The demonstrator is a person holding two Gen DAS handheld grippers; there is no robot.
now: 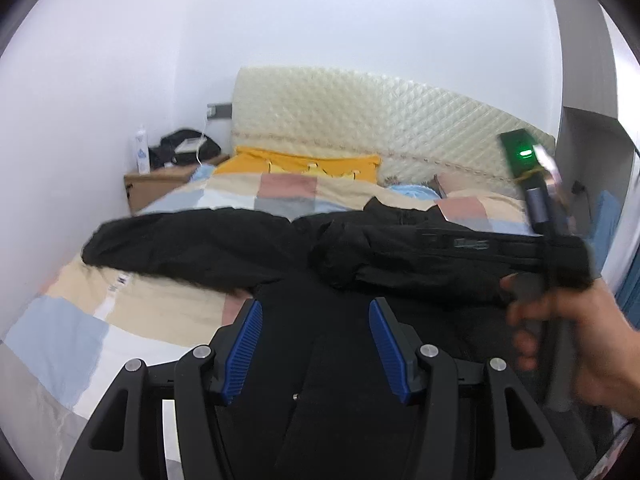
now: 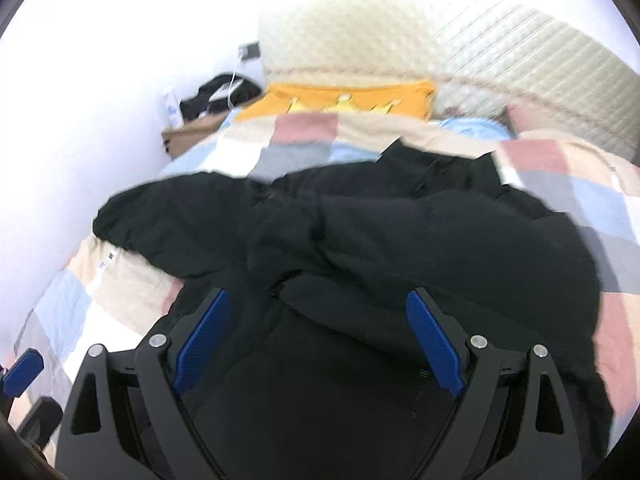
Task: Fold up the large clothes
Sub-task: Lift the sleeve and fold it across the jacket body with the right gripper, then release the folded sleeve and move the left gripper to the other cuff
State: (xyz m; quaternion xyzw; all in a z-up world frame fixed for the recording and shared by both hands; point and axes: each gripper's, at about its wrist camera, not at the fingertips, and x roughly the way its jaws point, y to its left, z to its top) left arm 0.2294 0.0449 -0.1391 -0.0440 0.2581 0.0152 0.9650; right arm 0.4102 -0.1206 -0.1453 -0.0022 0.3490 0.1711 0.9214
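1. Lying spread on the patchwork quilt (image 2: 592, 200), the black jacket (image 2: 400, 232) runs with its long axis crosswise to both sets of jaws: one sleeve (image 1: 180, 244) reaches out beyond the left jaw tips, and the other sleeve (image 1: 420, 256) is doubled back over the body ahead of and to the right of those tips.

2. Left gripper (image 1: 316, 312): jaws stand partly apart. Black cloth shows directly below and between the blue pads (image 1: 248, 344), but no fold is seen pinched between them. Judged not gripping.

3. Right gripper (image 2: 318, 312): jaws stand wide apart with nothing between the pads; jacket cloth lies beneath and ahead of the tips, and a raised fold (image 2: 340, 280) sits just beyond the gap.

4. In the left wrist view the person's hand (image 1: 580, 332) on the right tool's handle appears blurred, to the right of the left jaws and close above the folded-over sleeve.

5. Governing relation: the unfolded sleeve lies ahead and to the left of both grippers, nearer the left one. The right gripper is over the side judged already folded.

6. Judgement: the next fold probably calls for the left gripper to reach forward-left, take the sleeve near its far end and bring it across the body toward the right.

7. Risk, as a judgement: a grip taken mid-sleeve would likely leave the cuff trailing on the quilt.

8. Headboard (image 1: 360, 112) and yellow pillow (image 1: 304, 164) stand well beyond the jacket, clear of the work.
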